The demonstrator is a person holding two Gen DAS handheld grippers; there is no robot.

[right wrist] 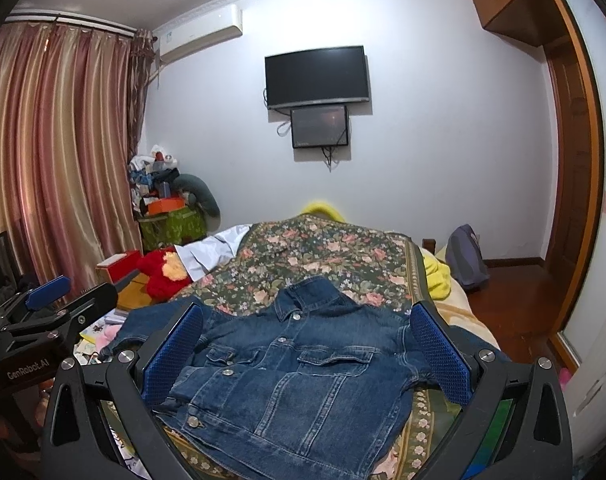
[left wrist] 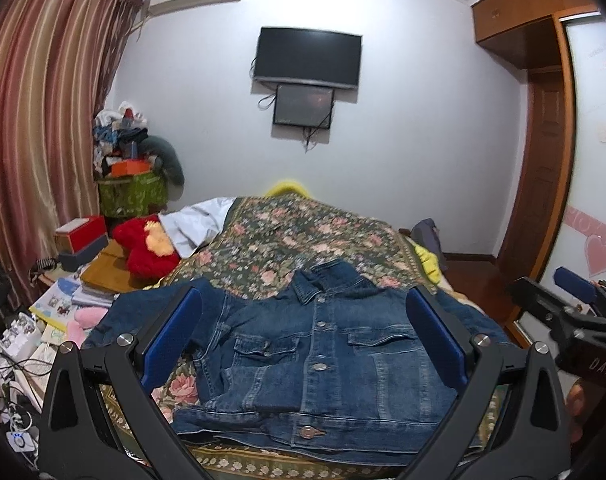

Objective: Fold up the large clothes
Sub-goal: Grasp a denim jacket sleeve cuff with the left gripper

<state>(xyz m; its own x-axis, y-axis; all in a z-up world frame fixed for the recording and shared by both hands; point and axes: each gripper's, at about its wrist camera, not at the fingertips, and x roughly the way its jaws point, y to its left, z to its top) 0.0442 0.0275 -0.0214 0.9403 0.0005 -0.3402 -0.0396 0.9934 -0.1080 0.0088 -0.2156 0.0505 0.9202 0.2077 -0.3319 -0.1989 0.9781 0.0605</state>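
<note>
A blue denim jacket (left wrist: 327, 364) lies front up on the floral bedspread (left wrist: 287, 236), collar toward the far wall, buttons closed. Its left sleeve is folded in across the chest. My left gripper (left wrist: 303, 300) hovers above the jacket's near half, open, blue pads wide apart, holding nothing. In the right wrist view the jacket (right wrist: 295, 376) lies below my right gripper (right wrist: 307, 312), which is also open and holds nothing. Each gripper shows at the edge of the other's view: the right gripper (left wrist: 575, 296) and the left gripper (right wrist: 51, 292).
A bedside table (left wrist: 103, 272) at the left carries boxes, books and a red plush toy (left wrist: 147, 248). Cables and clutter lie lower left. White cloth (left wrist: 199, 220) rests on the bed's far left. Yellow bedding (right wrist: 437, 276) and a bag (right wrist: 465, 256) sit right, beside wooden floor.
</note>
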